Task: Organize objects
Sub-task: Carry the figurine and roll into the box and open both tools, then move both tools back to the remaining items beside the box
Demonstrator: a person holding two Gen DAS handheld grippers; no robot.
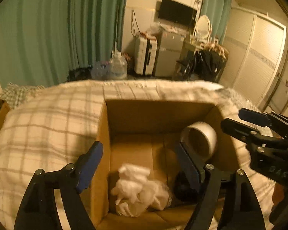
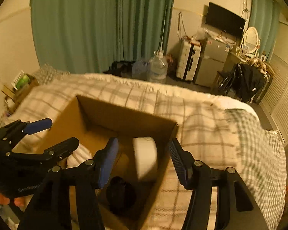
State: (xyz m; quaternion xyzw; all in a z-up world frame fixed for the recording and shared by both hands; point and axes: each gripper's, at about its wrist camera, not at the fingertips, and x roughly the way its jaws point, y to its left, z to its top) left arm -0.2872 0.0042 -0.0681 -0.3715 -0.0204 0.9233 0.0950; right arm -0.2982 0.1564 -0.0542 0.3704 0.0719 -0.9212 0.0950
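Centrally, an open cardboard box [image 1: 103,153] sits on a plaid blanket [image 1: 48,122] spread over the bed, and both grippers hang over it.

Going left to right in the left wrist view: the left gripper [image 1: 140,164] has its jaws spread wide with nothing between them; its left finger is over the box's left wall and its right finger is over the inside of the box. On the box floor near the front lies a crumpled white plastic bag [image 1: 138,187]. Just right of it, partly behind the right finger, sits a dark round object [image 1: 184,189], too dim to identify. Farther right, against the box's right wall toward the back corner, a white bowl [image 1: 199,138] lies tipped on its side, its opening facing left and toward the camera. At the right edge of the box the right gripper [image 1: 234,118] reaches in from outside, jaws apart and empty.

From the right wrist view, the left gripper [image 2: 64,132] is over the left edge of the box [image 2: 124,118], the bag [image 2: 80,155] shows below it, and the right gripper [image 2: 142,163] stands wide open around empty air, with the bowl [image 2: 146,157] blurred below, between its fingers but not touching them, and the dark object [image 2: 120,193] nearer the front.
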